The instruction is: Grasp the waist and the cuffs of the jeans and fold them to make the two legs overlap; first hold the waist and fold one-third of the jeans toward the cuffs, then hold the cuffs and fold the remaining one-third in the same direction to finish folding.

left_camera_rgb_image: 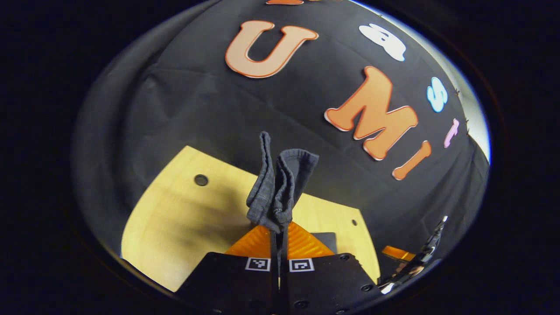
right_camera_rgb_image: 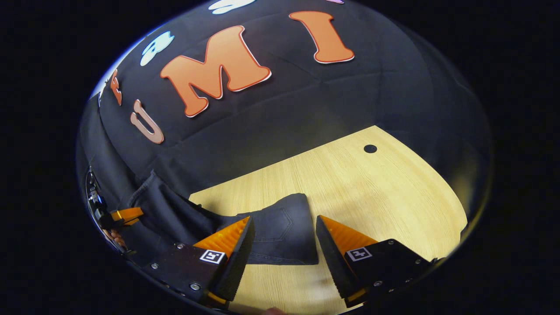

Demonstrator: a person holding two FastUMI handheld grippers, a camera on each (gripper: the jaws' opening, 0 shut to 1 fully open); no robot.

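The dark grey jeans (left_camera_rgb_image: 280,183) stick up in a bunched fold from my left gripper (left_camera_rgb_image: 278,229), which is shut on them above the wooden table (left_camera_rgb_image: 183,218); I cannot tell if this end is the cuffs. In the right gripper view, the jeans (right_camera_rgb_image: 280,232) lie flat on the table (right_camera_rgb_image: 372,197) with a back pocket showing. One part rises to the left toward the left gripper (right_camera_rgb_image: 122,215). My right gripper (right_camera_rgb_image: 284,221) hangs open just above that flat part, one finger to each side of it. The right gripper (left_camera_rgb_image: 415,262) also appears at the lower right of the left gripper view.
The table has a small round hole (right_camera_rgb_image: 370,148) near its far right corner and another hole (left_camera_rgb_image: 201,180) on the left side. Black cloth walls close in behind the table's back edge. Bare wood lies to the right of the jeans.
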